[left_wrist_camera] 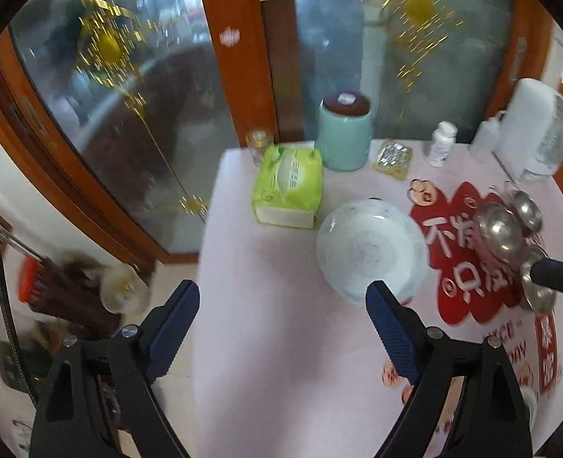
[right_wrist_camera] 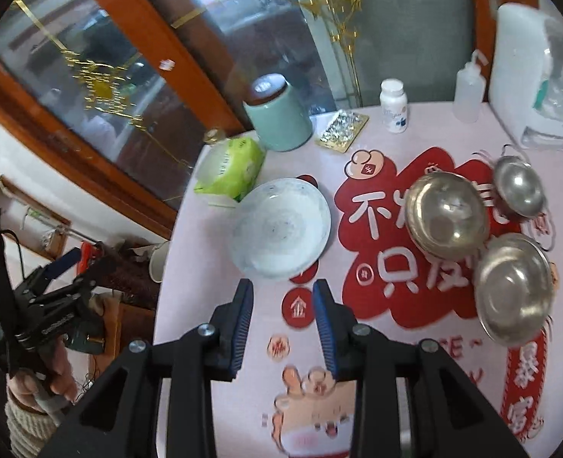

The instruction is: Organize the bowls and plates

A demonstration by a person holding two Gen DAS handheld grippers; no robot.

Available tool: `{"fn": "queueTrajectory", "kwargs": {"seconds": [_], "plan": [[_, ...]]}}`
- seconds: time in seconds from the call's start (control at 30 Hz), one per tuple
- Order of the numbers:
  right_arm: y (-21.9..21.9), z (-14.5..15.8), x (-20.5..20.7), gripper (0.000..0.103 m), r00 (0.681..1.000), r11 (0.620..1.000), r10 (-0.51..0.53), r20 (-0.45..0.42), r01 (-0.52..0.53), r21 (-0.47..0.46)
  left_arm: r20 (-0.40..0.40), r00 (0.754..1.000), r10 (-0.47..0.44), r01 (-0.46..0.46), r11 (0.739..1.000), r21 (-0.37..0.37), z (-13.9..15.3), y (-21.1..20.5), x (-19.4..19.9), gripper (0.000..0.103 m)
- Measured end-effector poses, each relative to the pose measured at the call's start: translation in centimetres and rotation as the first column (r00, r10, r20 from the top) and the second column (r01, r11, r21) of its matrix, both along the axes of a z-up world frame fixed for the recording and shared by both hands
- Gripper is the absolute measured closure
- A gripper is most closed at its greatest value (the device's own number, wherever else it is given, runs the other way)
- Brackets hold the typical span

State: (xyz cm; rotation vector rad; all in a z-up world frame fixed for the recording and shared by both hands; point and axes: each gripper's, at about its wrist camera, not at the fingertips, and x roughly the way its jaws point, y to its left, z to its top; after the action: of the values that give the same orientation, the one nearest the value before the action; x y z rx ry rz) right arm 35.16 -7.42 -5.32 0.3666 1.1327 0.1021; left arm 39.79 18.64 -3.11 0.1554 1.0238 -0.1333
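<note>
A white plate (right_wrist_camera: 281, 227) (left_wrist_camera: 371, 248) lies on the pink table, left of three steel bowls: a large one (right_wrist_camera: 445, 213), a small handled one (right_wrist_camera: 518, 187) and a wide one (right_wrist_camera: 514, 286). In the left wrist view the bowls (left_wrist_camera: 502, 229) are blurred at the right. My right gripper (right_wrist_camera: 283, 294) hovers just in front of the plate, its jaws a little apart with nothing between them. My left gripper (left_wrist_camera: 281, 297) is wide open and empty over the table's left edge, with the plate just beyond its right finger. It also shows off the table at the left (right_wrist_camera: 52, 278), held by a hand (right_wrist_camera: 52, 378).
Along the back stand a green tissue pack (right_wrist_camera: 230, 170), a teal canister (right_wrist_camera: 279, 118), a blister pack (right_wrist_camera: 342, 129), a pill bottle (right_wrist_camera: 394, 105), a squeeze bottle (right_wrist_camera: 468, 87) and a white appliance (right_wrist_camera: 537, 68). Wood-framed glass doors rise behind. The table edge (left_wrist_camera: 205, 267) drops to floor clutter at the left.
</note>
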Motion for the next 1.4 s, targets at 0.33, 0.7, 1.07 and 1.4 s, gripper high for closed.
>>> {"fn": "queueTrajectory", "kwargs": {"seconds": [0.33,0.7,1.07,1.4], "plan": [[-1.2,-10.8,8.2,0.071,0.991,0.997,-0.079,-0.107,0.077,-0.026,-0.185,0.981,0.053,-0.073,0.992,-0.107,-13.3,-1.4,8.8,0.027],[-0.4,-15.9,11.4,0.073,0.988,0.998,-0.062,-0.138,0.062,-0.007,-0.292,0.956,0.038,-0.106,0.97,-0.219,-19.7,-2.3,11.3,0.064],[-1.2,-17.8,11.2,0.098,0.985,0.996,-0.057,-0.163,0.068,0.065,-0.321,0.947,-0.024,-0.074,0.954,-0.29,-20.4,-3.4,11.3,0.093],[-1.8,-16.9,6.7,0.098,0.981,0.992,-0.003,-0.196,0.027,0.122,-0.348,0.931,-0.109,-0.006,0.95,-0.313,-18.8,-2.9,6.9,0.094]]}}
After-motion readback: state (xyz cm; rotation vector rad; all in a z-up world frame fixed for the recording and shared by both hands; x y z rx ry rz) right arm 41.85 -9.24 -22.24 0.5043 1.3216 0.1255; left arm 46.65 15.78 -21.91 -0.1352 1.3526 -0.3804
